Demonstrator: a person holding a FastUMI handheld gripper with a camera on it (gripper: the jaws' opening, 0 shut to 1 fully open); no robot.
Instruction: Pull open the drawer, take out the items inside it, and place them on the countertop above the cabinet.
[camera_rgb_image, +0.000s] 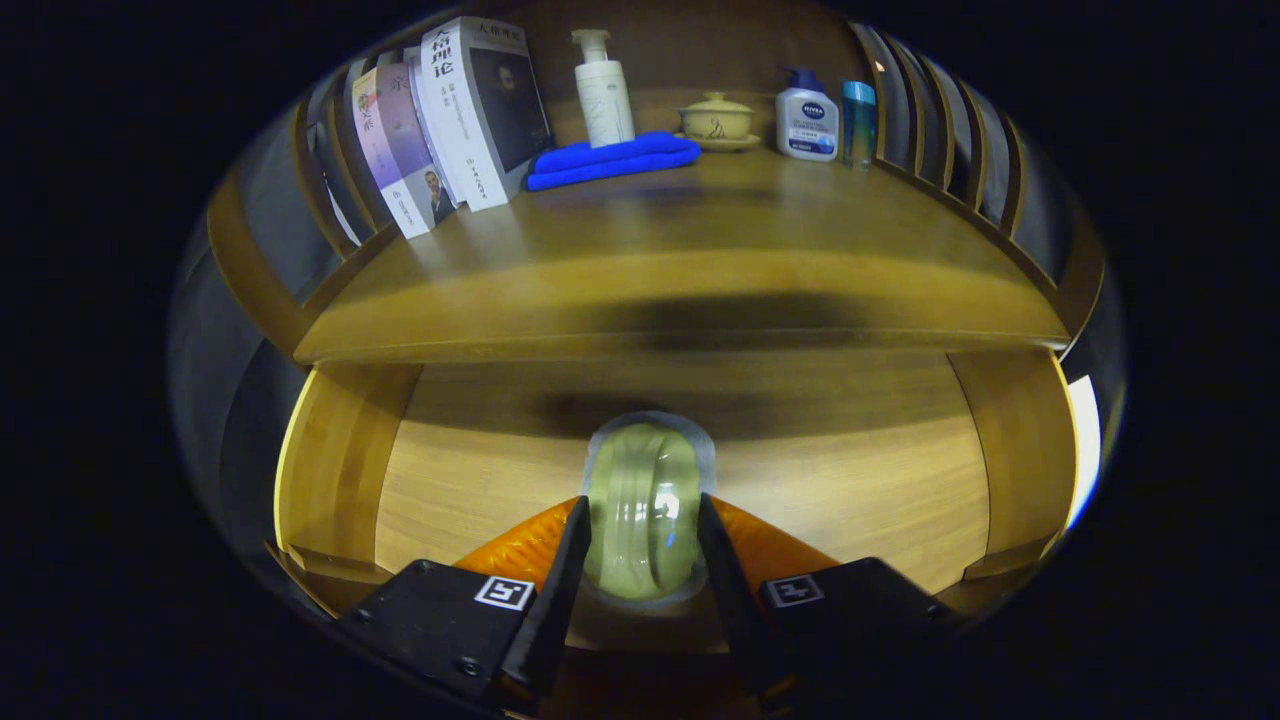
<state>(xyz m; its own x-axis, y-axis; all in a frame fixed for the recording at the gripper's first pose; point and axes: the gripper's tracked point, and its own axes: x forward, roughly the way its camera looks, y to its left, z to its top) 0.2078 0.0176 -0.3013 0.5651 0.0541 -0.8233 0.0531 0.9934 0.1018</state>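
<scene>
Two fingers (570, 560) of the gripper (643, 555) rise from the bottom centre of the frame and clamp a pale green, translucent roll of tape (642, 510) between them, one finger pressed on each side of it. The roll stands on edge, its rounded face toward the camera, and a paler see-through rim shows around its top. Behind and below it lies the open drawer (860, 480), its light wooden floor spread across the lower middle of the frame, with darker wooden side walls at lower left and lower right. Whether the roll rests on the drawer floor or is lifted just clear of it cannot be told. Above the drawer, across the middle of the frame, runs the countertop (760, 250) of the cabinet. At its upper left lean several books (450, 120); beside them, toward the upper centre, lies a folded blue cloth (612, 160) with a white pump bottle (603, 90) just behind it. Farther right stand a lidded yellow cup (717, 120), a white lotion bottle with a blue top (807, 120), and a small blue-green bottle (858, 122).
</scene>
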